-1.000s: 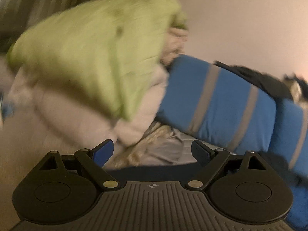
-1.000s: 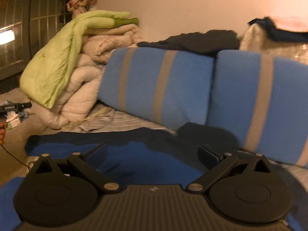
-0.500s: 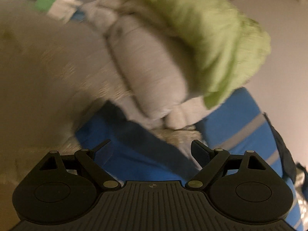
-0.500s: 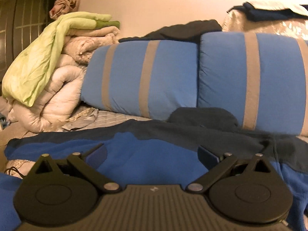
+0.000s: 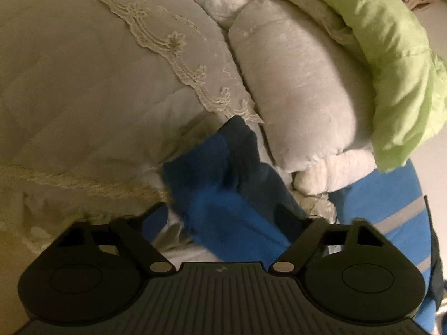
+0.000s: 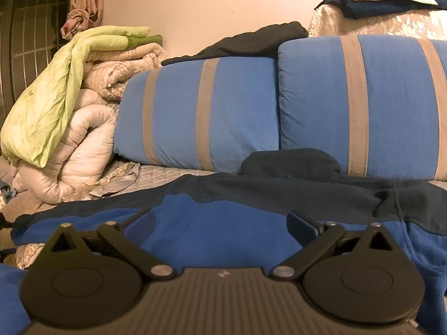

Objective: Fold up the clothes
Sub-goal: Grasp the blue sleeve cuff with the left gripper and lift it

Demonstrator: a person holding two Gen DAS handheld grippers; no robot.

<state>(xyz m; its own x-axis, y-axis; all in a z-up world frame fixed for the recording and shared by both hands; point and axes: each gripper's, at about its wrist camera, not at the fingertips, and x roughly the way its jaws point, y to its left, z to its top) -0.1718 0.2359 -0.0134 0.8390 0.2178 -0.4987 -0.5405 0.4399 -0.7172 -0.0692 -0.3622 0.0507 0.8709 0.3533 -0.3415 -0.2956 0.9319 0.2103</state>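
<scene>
1. I see the blue fleece jacket [image 6: 223,220] lying spread on the bed, in front of two striped blue cushions [image 6: 201,114].
2. One pile of folded quilts [image 5: 301,89] with a green sheet [image 5: 391,55] lies just beside its sleeve.
3. My left hand-held gripper [image 5: 223,217] is closing around the sleeve; my right hand-held gripper [image 6: 220,223] stands wide above the jacket.

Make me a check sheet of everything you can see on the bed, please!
Surface: bed with a beige lace-trimmed cover.
Job's things: blue fleece spread flat; its sleeve lies between the left fingers.
Clutter: rolled white quilt, green sheet, two striped blue pillows, dark clothes on top of them.
Grippers: left hand-held gripper closing around the sleeve; right hand-held gripper open over the fleece.
Cables: nothing seen for sure.
Surroundings: plain wall, curtain.
</scene>
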